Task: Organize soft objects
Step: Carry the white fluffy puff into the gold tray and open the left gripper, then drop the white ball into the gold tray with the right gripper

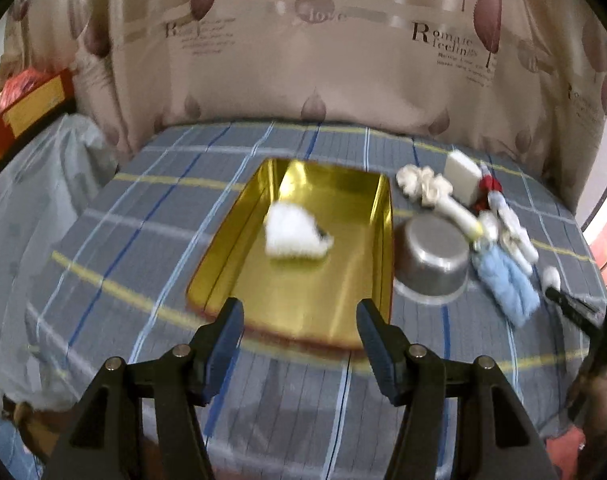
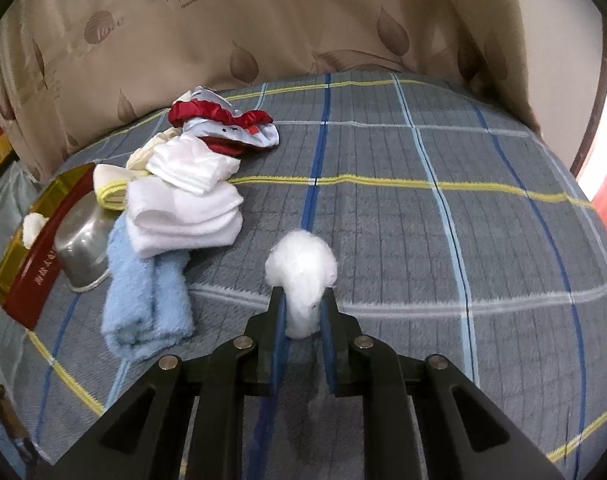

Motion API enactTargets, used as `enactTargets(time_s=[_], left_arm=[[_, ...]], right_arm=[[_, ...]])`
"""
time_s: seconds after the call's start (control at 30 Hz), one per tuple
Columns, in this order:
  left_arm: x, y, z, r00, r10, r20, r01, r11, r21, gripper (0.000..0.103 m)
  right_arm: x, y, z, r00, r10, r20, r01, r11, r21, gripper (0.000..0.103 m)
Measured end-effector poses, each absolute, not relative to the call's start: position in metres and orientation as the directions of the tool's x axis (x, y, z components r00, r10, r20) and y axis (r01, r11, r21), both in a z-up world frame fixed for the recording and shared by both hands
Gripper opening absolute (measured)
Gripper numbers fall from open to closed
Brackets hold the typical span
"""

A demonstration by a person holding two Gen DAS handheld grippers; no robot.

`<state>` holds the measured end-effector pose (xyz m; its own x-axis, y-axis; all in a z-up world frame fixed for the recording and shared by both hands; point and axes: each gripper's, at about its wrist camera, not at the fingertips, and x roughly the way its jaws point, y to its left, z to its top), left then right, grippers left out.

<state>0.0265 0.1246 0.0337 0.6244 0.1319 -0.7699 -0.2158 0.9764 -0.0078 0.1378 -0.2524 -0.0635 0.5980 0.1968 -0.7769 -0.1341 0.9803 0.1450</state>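
The left gripper point(image 1: 299, 320) stood with its jaws wide apart and nothing between them, above the near edge of the shallow rectangular gold metal tray point(image 1: 345, 280) that lay on the grey plaid bedspread with blue, white and yellow lines point(image 1: 155, 208). A fluffy white soft item point(image 1: 293, 236) rested inside the tray, near its middle. Just beside the tray's right rim an upturned dull silver metal bowl point(image 1: 431, 260) sat on the bedspread. The right gripper point(image 2: 303, 304) was closed on a white cotton ball point(image 2: 301, 268), the pads pressing its lower part while the upper part bulged above the fingertips; whether the ball touched the bedspread could not be told. To the left of that gripper lay a pile of soft items: a rolled light blue terry cloth point(image 2: 143, 304) nearest the near edge, folded white cloths point(image 2: 187, 212) overlapping its far end, a cream cloth with yellow trim point(image 2: 111, 192) beside them, and a red-and-grey patterned fabric piece point(image 2: 223, 124) toward the far edge. In the left wrist view a white rectangular block point(image 1: 461, 170) stood at the far end of that pile. A beige printed curtain point(image 1: 303, 60) hung behind the far edge of the bedspread
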Motion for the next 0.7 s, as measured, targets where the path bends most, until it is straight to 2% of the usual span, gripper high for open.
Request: enactTargets(time_s=[0.23, 0.47, 0.57, 0.7], left_arm=[[-0.025, 0.144, 0.001, 0.560, 0.156, -0.813, -0.312, 0.949, -0.033, 0.060], [-0.042, 0.154, -0.007, 0.581, 0.276, -0.766, -0.357, 0.932, 0.064, 0.060], [-0.044, 0.157, -0.003, 0.597, 0.280, -0.752, -0.355, 0.932, 0.065, 0.060], [-0.044, 0.163, 0.000, 0.605, 0.257, -0.754, -0.356, 0.934, 0.033, 0.060]], right_arm=[[0.112, -0.220, -0.019, 0.603, 0.296, -0.740, -0.213, 0.955, 0.208, 0.015], [0.134, -0.099, 0.041, 0.518, 0.499, -0.695, -0.426, 0.855, 0.297, 0.015], [0.154, -0.032, 0.043, 0.454, 0.524, -0.721, -0.504, 0.818, 0.278, 0.015], [0.186, 0.036, 0.023, 0.393, 0.482, -0.783, -0.542, 0.809, 0.227, 0.015]])
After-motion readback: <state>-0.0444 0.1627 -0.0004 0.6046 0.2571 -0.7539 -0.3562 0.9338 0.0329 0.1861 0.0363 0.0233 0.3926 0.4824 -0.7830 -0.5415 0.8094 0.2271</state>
